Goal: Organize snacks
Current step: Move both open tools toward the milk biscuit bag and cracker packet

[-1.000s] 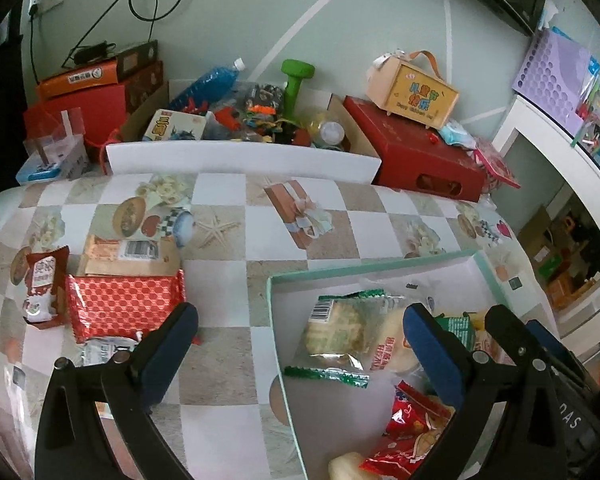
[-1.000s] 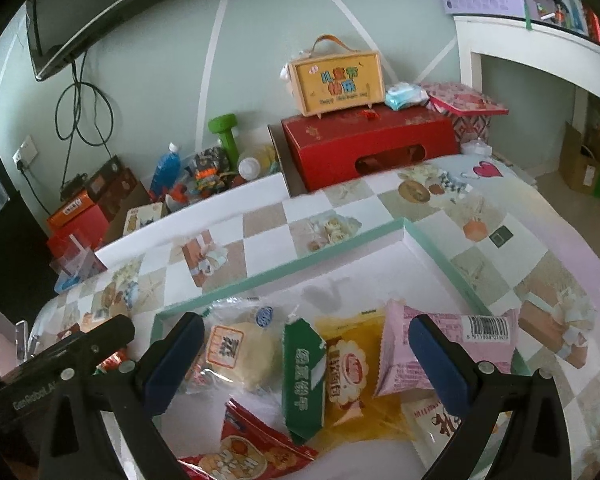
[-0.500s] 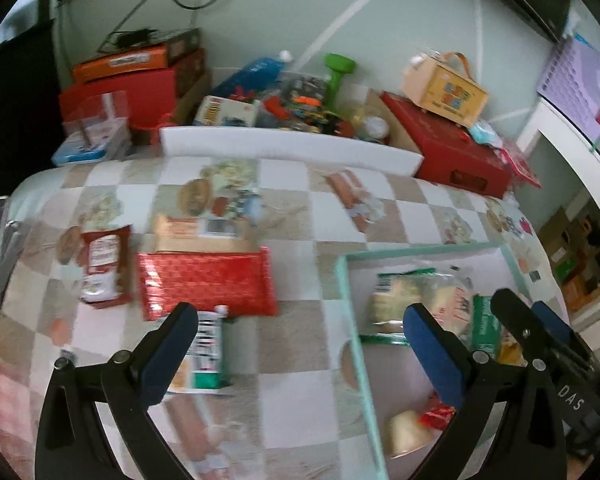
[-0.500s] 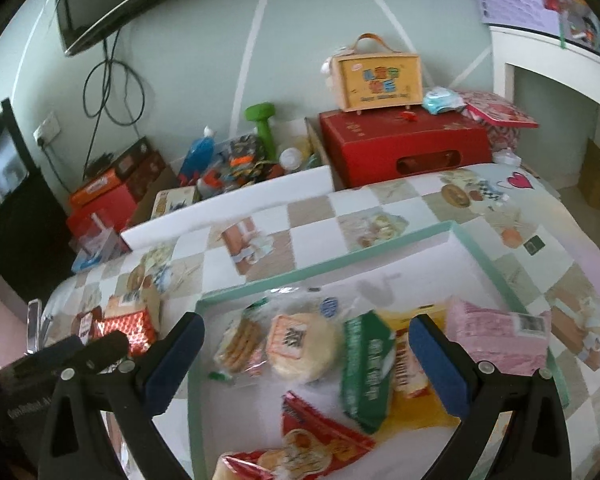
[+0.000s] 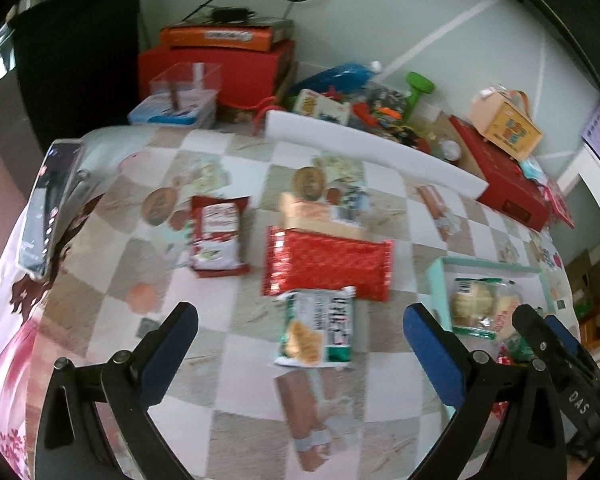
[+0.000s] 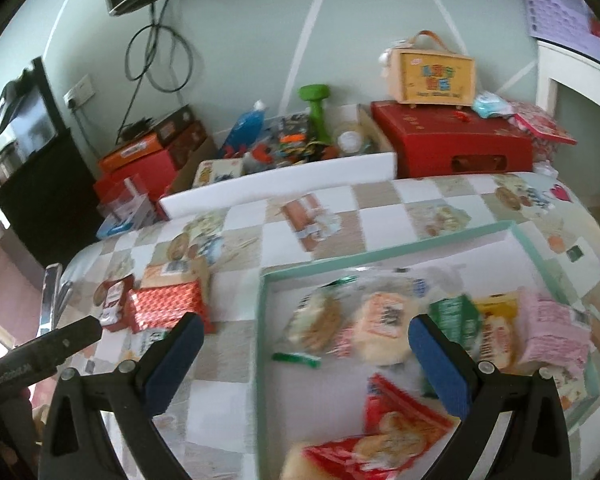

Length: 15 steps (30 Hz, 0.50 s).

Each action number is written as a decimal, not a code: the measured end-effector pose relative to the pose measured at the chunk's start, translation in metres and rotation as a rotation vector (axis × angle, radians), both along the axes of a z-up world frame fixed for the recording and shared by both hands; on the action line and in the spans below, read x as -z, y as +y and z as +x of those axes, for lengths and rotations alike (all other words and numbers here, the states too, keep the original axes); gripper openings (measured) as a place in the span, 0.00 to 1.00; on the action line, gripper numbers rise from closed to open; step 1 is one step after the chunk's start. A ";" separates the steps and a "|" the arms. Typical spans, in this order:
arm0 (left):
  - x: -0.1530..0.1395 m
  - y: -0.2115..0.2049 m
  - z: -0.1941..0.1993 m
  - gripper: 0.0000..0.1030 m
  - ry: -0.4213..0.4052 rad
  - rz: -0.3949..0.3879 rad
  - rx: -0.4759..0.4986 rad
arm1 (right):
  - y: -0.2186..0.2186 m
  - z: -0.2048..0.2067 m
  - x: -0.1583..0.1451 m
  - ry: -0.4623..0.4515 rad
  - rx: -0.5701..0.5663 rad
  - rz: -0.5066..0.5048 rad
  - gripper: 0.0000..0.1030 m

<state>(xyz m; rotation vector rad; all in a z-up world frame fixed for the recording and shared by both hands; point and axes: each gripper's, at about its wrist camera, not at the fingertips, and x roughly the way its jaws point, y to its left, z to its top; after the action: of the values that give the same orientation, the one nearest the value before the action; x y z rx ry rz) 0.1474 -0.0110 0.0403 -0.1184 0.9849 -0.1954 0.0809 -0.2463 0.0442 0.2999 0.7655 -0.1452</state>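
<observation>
1. Jaws of the left gripper (image 5: 300, 344) stand wide apart and hold nothing, hovering over a green-and-white cracker packet (image 5: 319, 329) on the checkered tablecloth (image 5: 228, 380).
2. Touching that packet's far end lies a red foil packet (image 5: 327, 266); a red-and-white pouch (image 5: 217, 237) sits well apart.
3. The right gripper (image 6: 300, 356) is equally wide and empty above the mint-rimmed tray (image 6: 384, 255) of snacks.

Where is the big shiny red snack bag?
In the left wrist view the red snack bag lies on the checked tablecloth, left of the green-edged box, with a green and white cracker pack just in front of it.
</observation>
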 end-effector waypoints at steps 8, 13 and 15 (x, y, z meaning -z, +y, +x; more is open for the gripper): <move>0.014 0.031 0.010 0.99 0.036 -0.026 -0.045 | 0.050 0.013 0.006 0.027 -0.108 -0.031 1.00; 0.025 0.047 0.021 0.99 0.071 -0.032 -0.071 | 0.070 0.020 0.013 0.052 -0.143 -0.053 1.00; 0.028 0.052 0.025 0.99 0.084 -0.029 -0.082 | 0.075 0.025 0.015 0.060 -0.152 -0.058 1.00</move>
<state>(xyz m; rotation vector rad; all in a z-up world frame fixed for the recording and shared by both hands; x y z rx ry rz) 0.1720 0.0413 0.0123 -0.1950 1.0591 -0.1301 0.1054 -0.1714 0.0297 0.1818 0.8388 -0.0335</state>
